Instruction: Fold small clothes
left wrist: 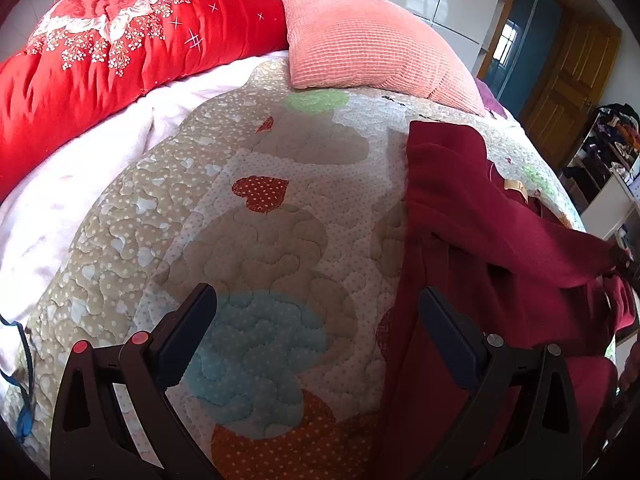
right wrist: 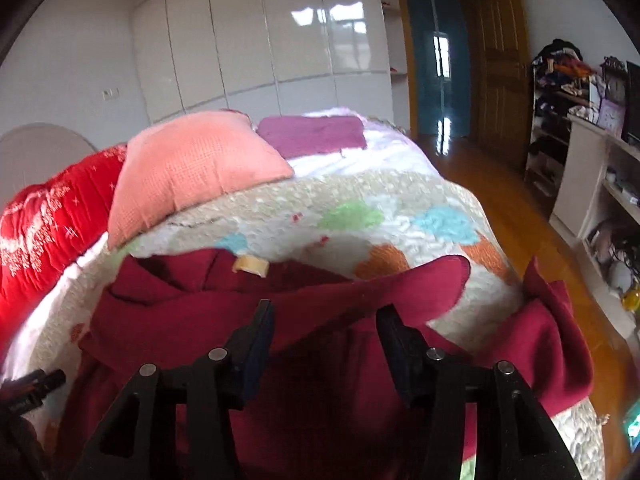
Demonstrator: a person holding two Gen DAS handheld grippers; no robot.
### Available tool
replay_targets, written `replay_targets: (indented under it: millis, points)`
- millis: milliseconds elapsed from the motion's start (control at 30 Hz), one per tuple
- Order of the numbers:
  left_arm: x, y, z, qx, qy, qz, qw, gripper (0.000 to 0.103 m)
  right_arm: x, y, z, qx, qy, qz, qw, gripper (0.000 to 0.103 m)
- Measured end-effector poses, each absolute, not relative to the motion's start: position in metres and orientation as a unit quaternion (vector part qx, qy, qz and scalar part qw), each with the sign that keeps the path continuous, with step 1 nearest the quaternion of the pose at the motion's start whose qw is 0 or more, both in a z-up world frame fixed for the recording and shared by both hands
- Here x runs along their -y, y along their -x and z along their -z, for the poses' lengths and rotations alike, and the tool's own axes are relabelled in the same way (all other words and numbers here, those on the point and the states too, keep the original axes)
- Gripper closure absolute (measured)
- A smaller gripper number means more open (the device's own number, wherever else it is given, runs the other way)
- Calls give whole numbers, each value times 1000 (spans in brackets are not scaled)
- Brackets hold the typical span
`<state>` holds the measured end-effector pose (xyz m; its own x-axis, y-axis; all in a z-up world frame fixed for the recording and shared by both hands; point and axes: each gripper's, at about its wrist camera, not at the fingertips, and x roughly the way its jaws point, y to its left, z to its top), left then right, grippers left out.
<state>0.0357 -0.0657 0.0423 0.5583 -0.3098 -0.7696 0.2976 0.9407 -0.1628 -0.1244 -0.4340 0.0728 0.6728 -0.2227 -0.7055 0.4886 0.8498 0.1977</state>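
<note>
A: Where is the garment?

B: The dark red garment [left wrist: 472, 216] lies on the quilt [left wrist: 256, 240] of the bed, toward its right side in the left wrist view. In the right wrist view the same garment [right wrist: 328, 392] fills the near foreground. One sleeve [right wrist: 400, 284] is stretched across toward the right, and another bunched part [right wrist: 548, 328] hangs near the bed's edge. A pale tag [right wrist: 251, 266] shows at the collar.

A: And the left gripper?

B: The left gripper [left wrist: 316, 304] has its fingers wide apart and grips nothing. One finger [left wrist: 188, 324] is over the quilt's blue patch, and the other [left wrist: 448, 332] is over the garment's near edge. I cannot tell whether that one touches the cloth.

A: The right one?

B: The right gripper [right wrist: 326, 320] also has its fingers apart, with nothing clamped between them. Both are above the garment's body, just below the stretched sleeve. The view is blurred, so contact is unclear.

A: What else is on the bed?

B: A pink pillow [left wrist: 372, 36] sits at the far end, with a red blanket [left wrist: 120, 48] beside it and a purple cloth [right wrist: 312, 134] behind. A white sheet [left wrist: 68, 196] shows along the quilt's left border. Off the bed are a wooden floor [right wrist: 516, 216], white wardrobe doors [right wrist: 256, 40] and cluttered shelves [right wrist: 560, 92].
</note>
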Motion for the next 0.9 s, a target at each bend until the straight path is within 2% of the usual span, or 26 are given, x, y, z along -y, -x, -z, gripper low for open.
replay_targets:
  millis: [67, 167, 267, 467, 633, 733, 800, 833, 867, 900]
  points:
    - [65, -34, -44, -438, 5, 174, 882, 1, 443, 136, -56, -395, -251, 161, 869, 51]
    - [65, -30, -47, -444, 12, 192, 875, 2, 430, 152, -55, -400, -283, 101, 866, 51]
    - [69, -22, -50, -452, 10, 212, 866, 2, 393, 143, -72, -395, -250, 42, 883, 51]
    - [79, -3, -40, -465, -60, 192, 862, 1, 303, 68, -101, -381, -136, -58, 913, 51]
    - [64, 6, -28, -500, -12, 201, 843, 2, 280, -18, -100, -393, -92, -50, 914, 50]
    - [64, 20, -21, -494, -28, 196, 846, 1, 293, -69, -85, -414, -102, -16, 904, 36]
    - [74, 23, -20, -488, -55, 200, 848, 1, 293, -97, -68, -440, -105, -37, 891, 36]
    - [76, 22, -20, -487, -57, 206, 847, 1, 290, -108, -60, -456, -98, -51, 883, 41]
    - [76, 23, -19, -486, -55, 210, 846, 1, 283, -116, -54, -467, -80, -55, 879, 66]
    - [75, 23, -18, -485, -51, 213, 846, 4, 275, -120, -51, -470, -56, -55, 879, 81]
